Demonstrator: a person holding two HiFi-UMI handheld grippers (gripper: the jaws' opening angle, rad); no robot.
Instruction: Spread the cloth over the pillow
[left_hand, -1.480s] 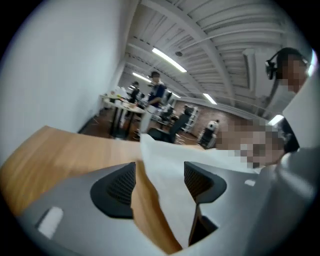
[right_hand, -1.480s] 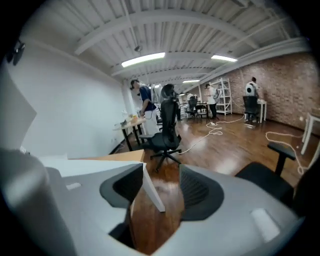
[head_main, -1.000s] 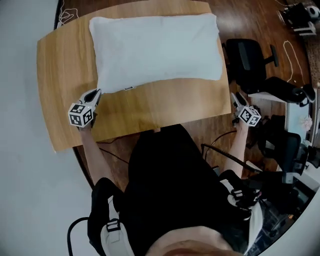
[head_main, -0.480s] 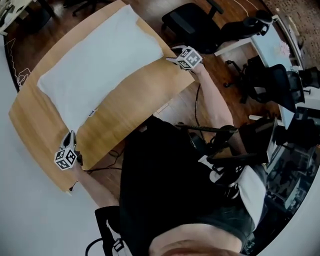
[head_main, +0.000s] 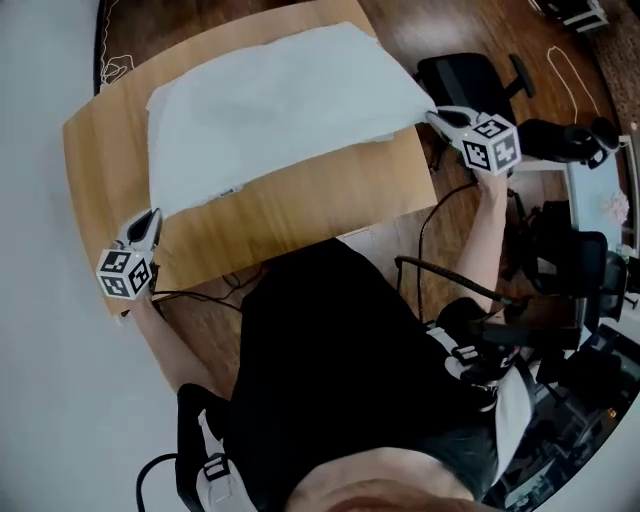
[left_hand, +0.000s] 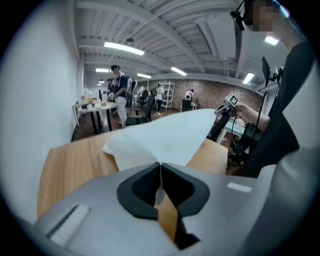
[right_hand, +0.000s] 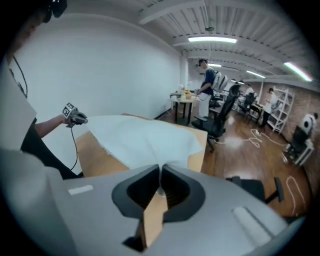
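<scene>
The person wore a black shirt (head_main: 330, 360) with short sleeves. The left gripper (head_main: 152, 215) and the right gripper (head_main: 433, 117) each had a smooth grey shell, black pads (left_hand: 140, 190) and a white cube (head_main: 125, 272) with black square marks.

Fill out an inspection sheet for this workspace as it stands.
surface: wooden table, bare wood along the near side.
job's things: white cloth stretched across the table's far half, two corners lifted; pillow not told apart beneath it.
clutter: nothing seen.
grippers: left gripper shut on the cloth's near-left corner; right gripper, jaws just closed, shut on its right corner.
cables: black cable below the table's near edge; white cord on the floor.
surroundings: black office chair beside the table's right end; person standing by a desk farther off.
</scene>
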